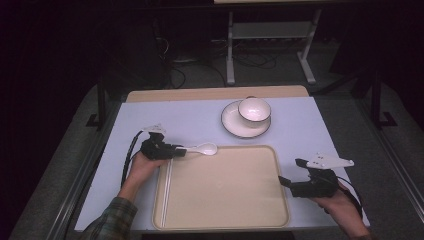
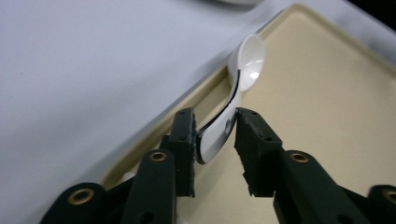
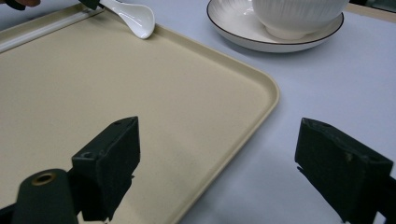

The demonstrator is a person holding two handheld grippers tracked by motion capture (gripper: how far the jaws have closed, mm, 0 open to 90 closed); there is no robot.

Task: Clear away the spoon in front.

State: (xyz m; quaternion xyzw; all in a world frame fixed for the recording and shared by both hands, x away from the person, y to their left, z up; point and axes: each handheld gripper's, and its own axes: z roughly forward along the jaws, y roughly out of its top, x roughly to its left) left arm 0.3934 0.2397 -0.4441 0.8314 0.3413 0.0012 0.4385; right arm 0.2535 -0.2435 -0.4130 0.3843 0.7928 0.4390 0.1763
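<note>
A white ceramic spoon (image 1: 206, 148) hangs over the far left rim of the beige tray (image 1: 225, 200), bowl end pointing right. My left gripper (image 1: 183, 151) is shut on its handle. In the left gripper view the spoon (image 2: 243, 70) sits pinched between the two black pads of that gripper (image 2: 215, 119), above the tray's rim (image 2: 177, 116). My right gripper (image 1: 291, 171) is held open at the tray's right edge with nothing in it. The right gripper view has its jaws (image 3: 219, 163) wide apart astride the tray's edge (image 3: 261, 112), with the spoon (image 3: 135, 17) farther off.
A white bowl (image 1: 254, 109) stands on a white saucer (image 1: 235, 125) behind the tray, also close ahead in the right gripper view as bowl (image 3: 299, 14) and saucer (image 3: 243, 32). The pale blue tabletop (image 1: 165, 117) lies around them. Dark floor and a metal stand lie beyond.
</note>
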